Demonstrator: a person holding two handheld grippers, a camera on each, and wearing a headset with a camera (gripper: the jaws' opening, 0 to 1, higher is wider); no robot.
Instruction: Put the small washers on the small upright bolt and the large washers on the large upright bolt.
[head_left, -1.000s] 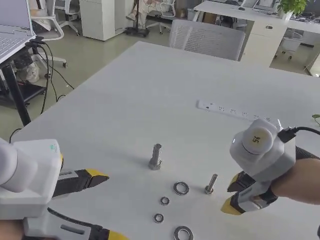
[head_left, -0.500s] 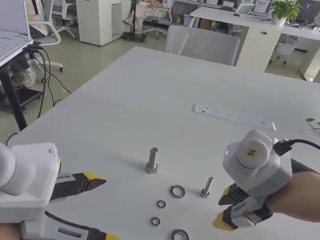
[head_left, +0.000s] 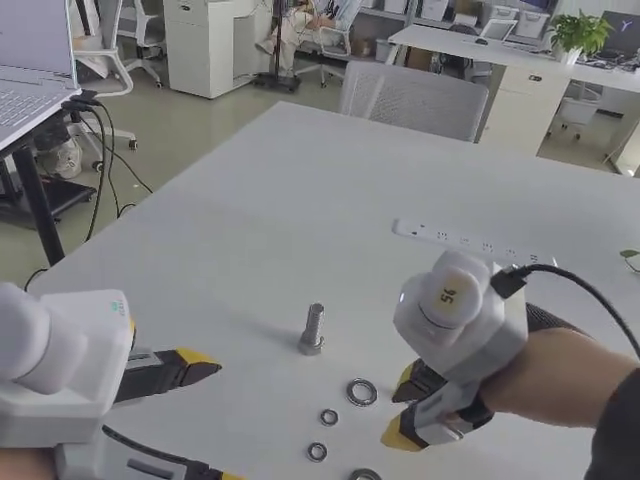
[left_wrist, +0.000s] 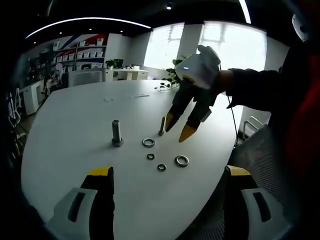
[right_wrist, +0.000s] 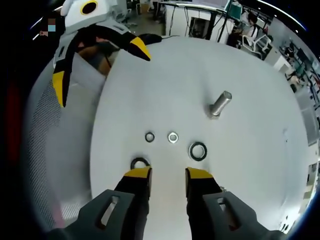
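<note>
Right claw hovered narrow and empty over the washers, probably lining up a pick; left claw sat wide.

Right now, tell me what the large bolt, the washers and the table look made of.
The large bolt looks like steel: dull silver-grey all over. The large washer and small washers look like metal too, grey with a slight sheen, probably steel. The table is smooth matte white, perhaps laminate.
</note>
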